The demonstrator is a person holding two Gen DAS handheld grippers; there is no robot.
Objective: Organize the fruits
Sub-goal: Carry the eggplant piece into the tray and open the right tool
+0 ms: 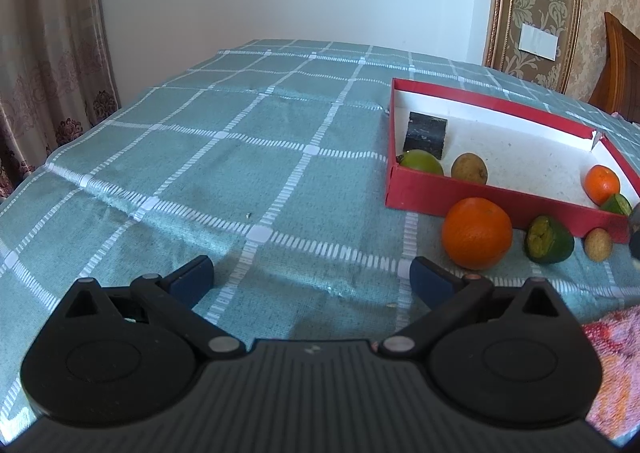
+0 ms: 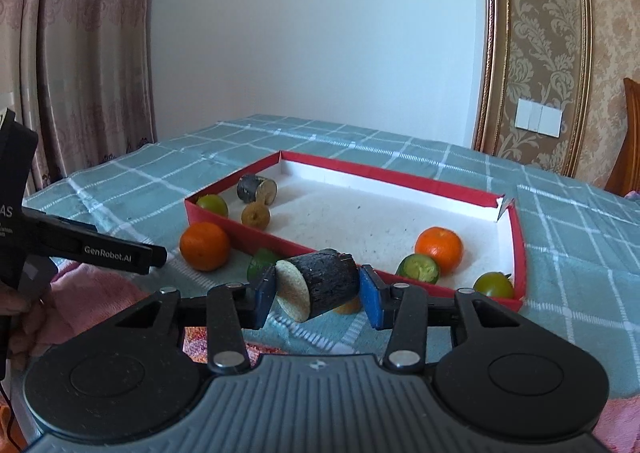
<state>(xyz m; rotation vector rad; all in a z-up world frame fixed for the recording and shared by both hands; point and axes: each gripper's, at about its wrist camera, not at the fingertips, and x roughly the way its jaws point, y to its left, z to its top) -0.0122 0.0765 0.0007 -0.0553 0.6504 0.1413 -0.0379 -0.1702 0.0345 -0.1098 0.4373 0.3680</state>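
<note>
- Above the near edge of the checked tablecloth (image 2: 580, 245), we see the right gripper (image 2: 318, 291) clenched on a dark cut cylinder (image 2: 324, 285), its pale face turned left, lifted just short of the red tray (image 2: 518, 249).
- The left gripper (image 1: 312, 273) hangs released over bare cloth, jaws wide apart.
- Inside the tray we find a second dark piece (image 2: 256, 189), a brown fruit (image 2: 255, 215), a small orange (image 2: 438, 249) and green fruits.
- A large orange (image 1: 477, 233) sits just outside the tray's near wall.
</note>
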